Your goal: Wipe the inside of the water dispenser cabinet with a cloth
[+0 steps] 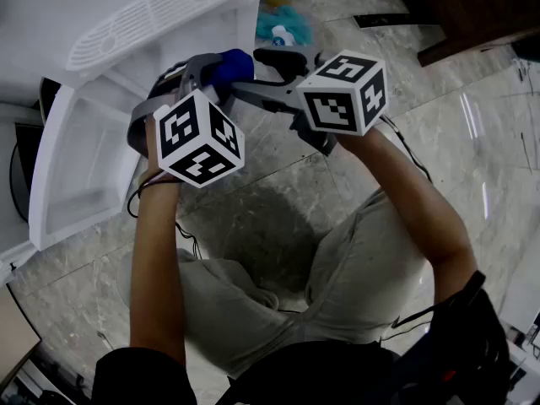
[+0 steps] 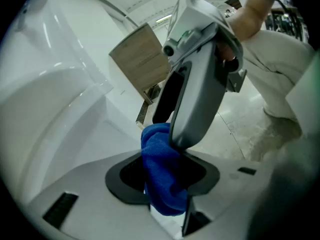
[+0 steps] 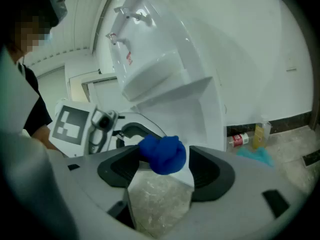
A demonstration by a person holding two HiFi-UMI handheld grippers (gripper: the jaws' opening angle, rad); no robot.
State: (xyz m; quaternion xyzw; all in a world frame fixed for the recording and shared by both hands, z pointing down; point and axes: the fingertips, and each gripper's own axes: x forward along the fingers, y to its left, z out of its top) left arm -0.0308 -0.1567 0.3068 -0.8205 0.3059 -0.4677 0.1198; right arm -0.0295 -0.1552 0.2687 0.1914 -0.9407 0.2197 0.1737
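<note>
Gripping the blue cloth (image 2: 162, 184) between the fingers of the left gripper (image 1: 211, 72), with the bunched cloth filling the whole gap between the dark pads and hanging a little below them. Holding the fingers of the right gripper (image 3: 160, 170) wide apart around the same bundle, with free space on one side, so only surrounding it and not clamping. Pressing one right finger against the top of the cloth, as seen in the left gripper view.

Meeting tip to tip in the air above the marble floor (image 1: 278, 218), both grippers pointing to the far side. Looking like a short ball, with no clear long axis to align.

Standing to the far left of the cloth: the white water dispenser (image 1: 126, 15), with its cabinet door (image 1: 80, 163) swung open to the near left. Judging the left gripper as the nearer one to the cabinet, already carrying the cloth. Probably needing only a move left and far into the opening, with room enough there. Not yet touching any inside wall.
</note>
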